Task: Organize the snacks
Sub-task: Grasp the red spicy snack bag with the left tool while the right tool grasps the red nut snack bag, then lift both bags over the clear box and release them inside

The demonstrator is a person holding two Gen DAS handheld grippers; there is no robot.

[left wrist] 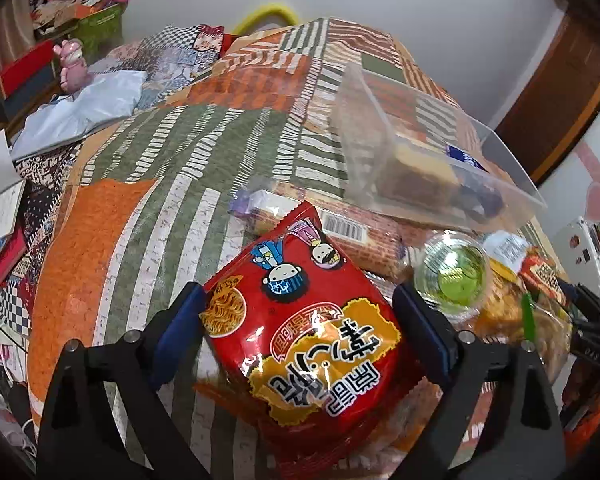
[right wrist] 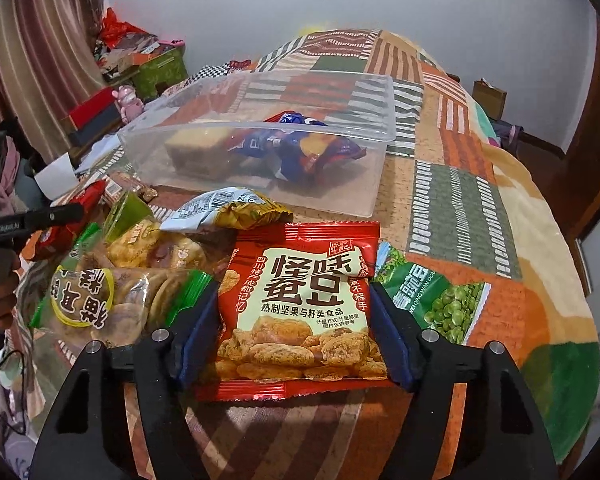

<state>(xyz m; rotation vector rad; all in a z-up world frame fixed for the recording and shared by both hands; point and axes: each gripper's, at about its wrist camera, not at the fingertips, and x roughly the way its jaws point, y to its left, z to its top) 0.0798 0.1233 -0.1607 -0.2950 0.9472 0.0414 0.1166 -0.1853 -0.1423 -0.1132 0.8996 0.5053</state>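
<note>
My left gripper [left wrist: 300,320] is shut on a red noodle-snack bag [left wrist: 300,320] with cartoon figures, held above the snack pile. My right gripper [right wrist: 296,320] is shut on a red broad-bean snack packet [right wrist: 300,304], its pads pressing both side edges. A clear plastic bin [right wrist: 364,196] lies ahead on the patchwork blanket; it holds a cake-like block [right wrist: 196,148] and blue and red wrappers [right wrist: 300,148]. The bin also shows in the left wrist view [left wrist: 512,184] at upper right.
Loose snacks lie around: a green pea bag [right wrist: 440,304], a cracker bag [right wrist: 112,300], a yellow-silver packet [right wrist: 236,208], a jelly cup [left wrist: 456,276], a barcoded biscuit pack [left wrist: 360,236]. Cluttered boxes and a pink toy [left wrist: 72,64] stand at far left. The left gripper's arm [right wrist: 32,220] is at left.
</note>
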